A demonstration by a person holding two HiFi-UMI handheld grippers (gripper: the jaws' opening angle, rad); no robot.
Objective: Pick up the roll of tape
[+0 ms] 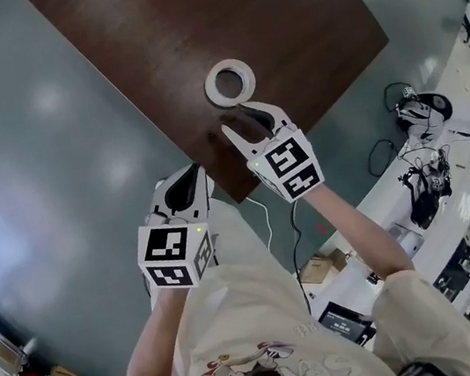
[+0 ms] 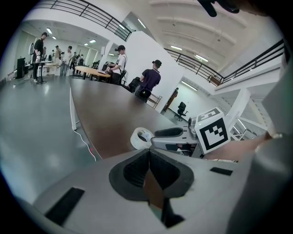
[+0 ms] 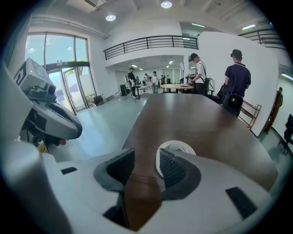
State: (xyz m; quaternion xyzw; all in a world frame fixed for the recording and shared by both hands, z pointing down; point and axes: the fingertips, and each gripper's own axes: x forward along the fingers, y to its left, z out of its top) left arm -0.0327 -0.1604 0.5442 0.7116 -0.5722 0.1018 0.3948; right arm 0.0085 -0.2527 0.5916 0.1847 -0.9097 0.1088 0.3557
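Note:
A white roll of tape (image 1: 230,82) lies flat on the dark brown table (image 1: 191,29) near its near corner. My right gripper (image 1: 252,121) hovers just short of the roll, jaws open with nothing between them. In the right gripper view the roll of tape (image 3: 179,148) shows just beyond the right jaw of the right gripper (image 3: 146,167). My left gripper (image 1: 188,183) hangs off the table's edge, left of the right one, jaws shut and empty. In the left gripper view the left gripper (image 2: 148,168) sits low, and the roll of tape (image 2: 140,137) lies ahead on the table.
The table's near corner (image 1: 238,198) sits between the two grippers; grey floor (image 1: 27,173) spreads to the left. Cables and cluttered benches (image 1: 428,168) lie to the right. Several people stand at the table's far end (image 3: 215,73).

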